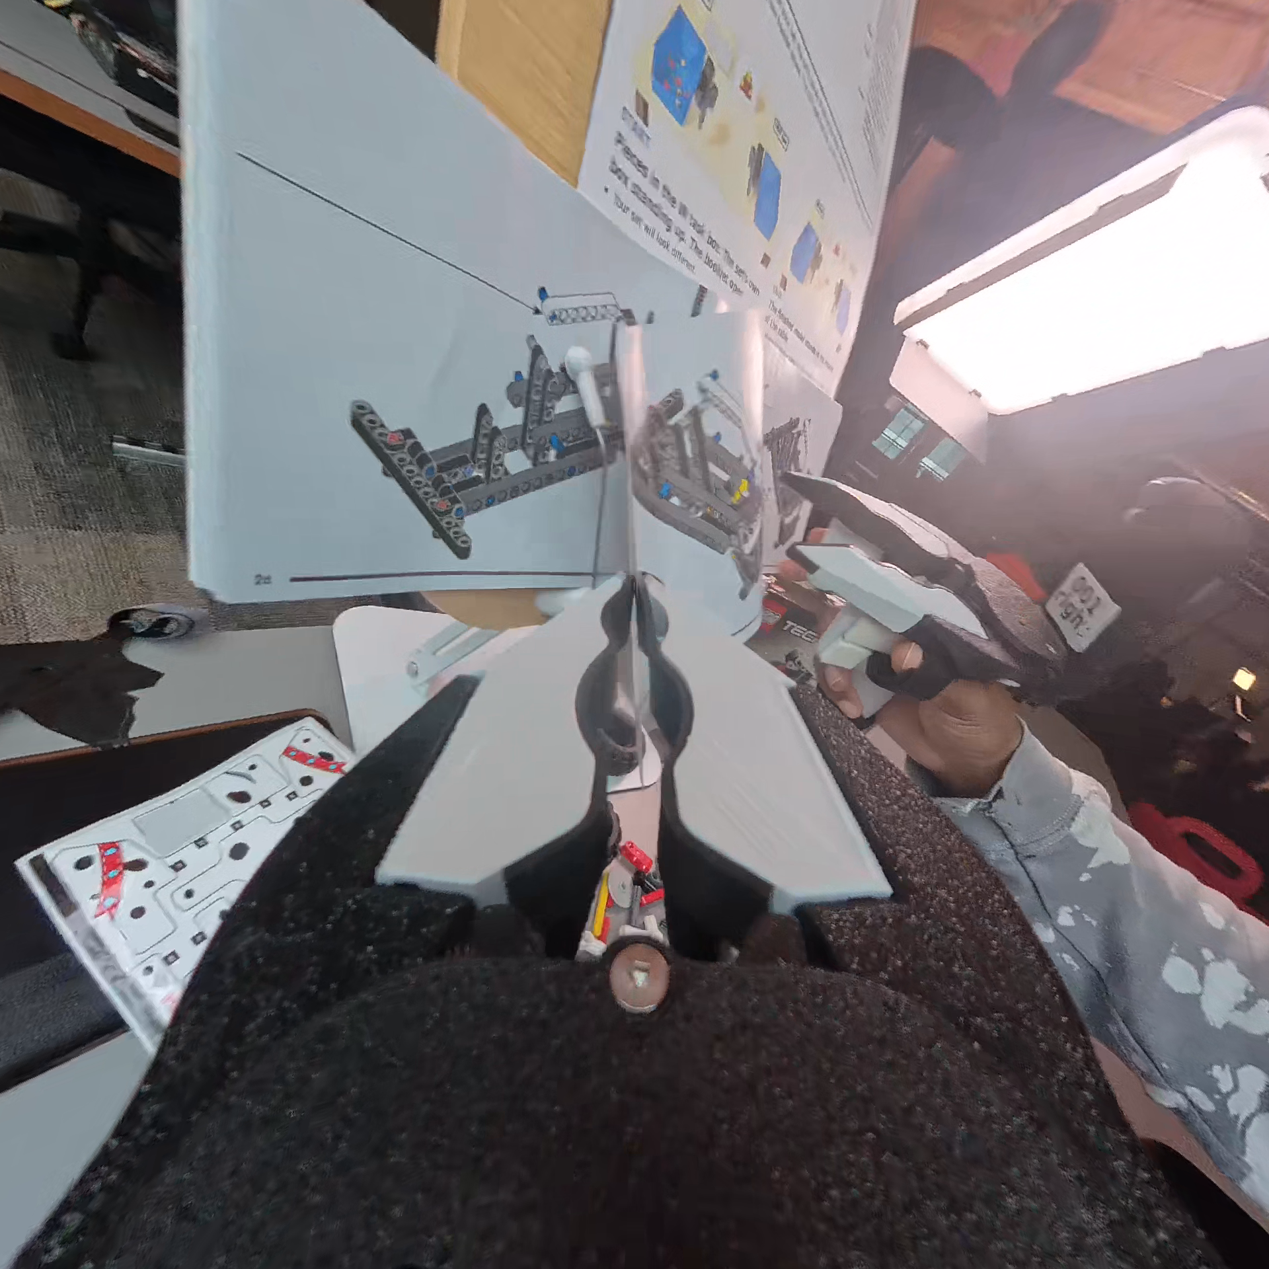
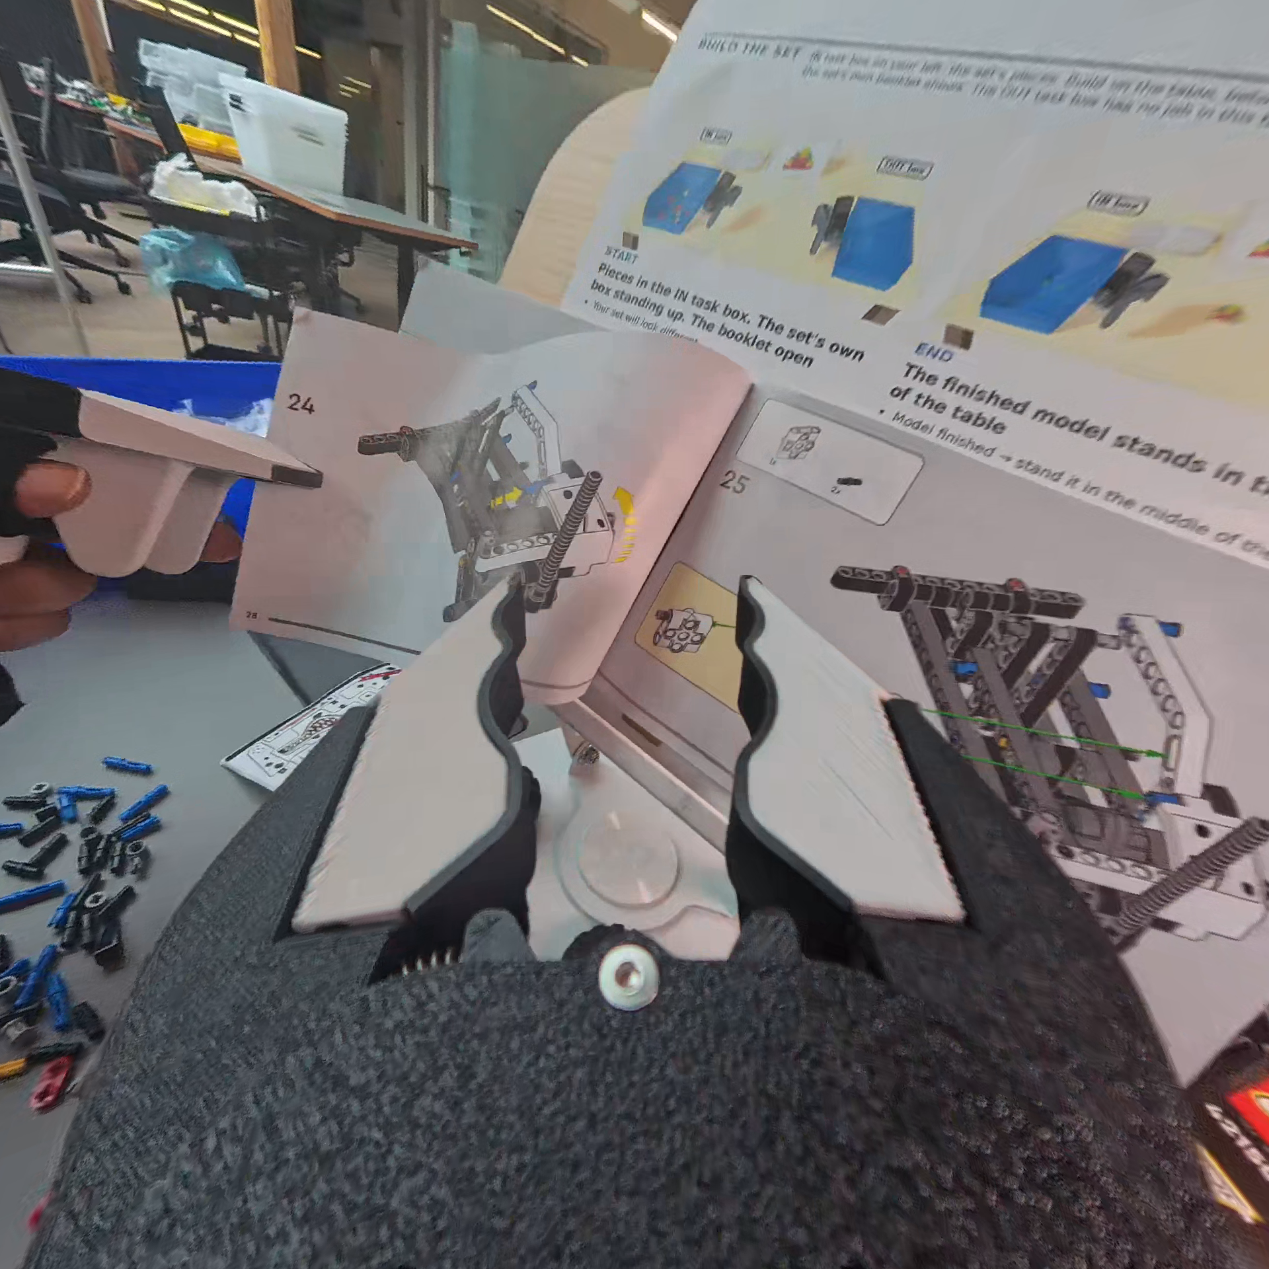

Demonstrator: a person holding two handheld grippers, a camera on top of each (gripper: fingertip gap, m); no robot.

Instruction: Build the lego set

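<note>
The set's instruction booklet [image 2: 961, 652] stands open on a white stand [image 2: 618, 872]. My left gripper [image 1: 633, 584] is shut on one booklet page [image 1: 628, 446], which I see edge-on between the pads. In the right wrist view that page [image 2: 412, 481] stands lifted and curved, with the left gripper [image 2: 295, 474] at its outer edge. My right gripper [image 2: 628, 590] is open and empty, close in front of the booklet's fold. It also shows in the left wrist view [image 1: 858, 584], held by a hand, to the right of the booklet.
A large task sheet [image 2: 961, 240] stands behind the booklet. A sticker sheet [image 1: 178, 872] lies on the table at the left. Several loose blue and black pieces [image 2: 75, 858] lie at the left, before a blue bin [image 2: 172, 391]. The set's box [image 2: 1236, 1133] is at lower right.
</note>
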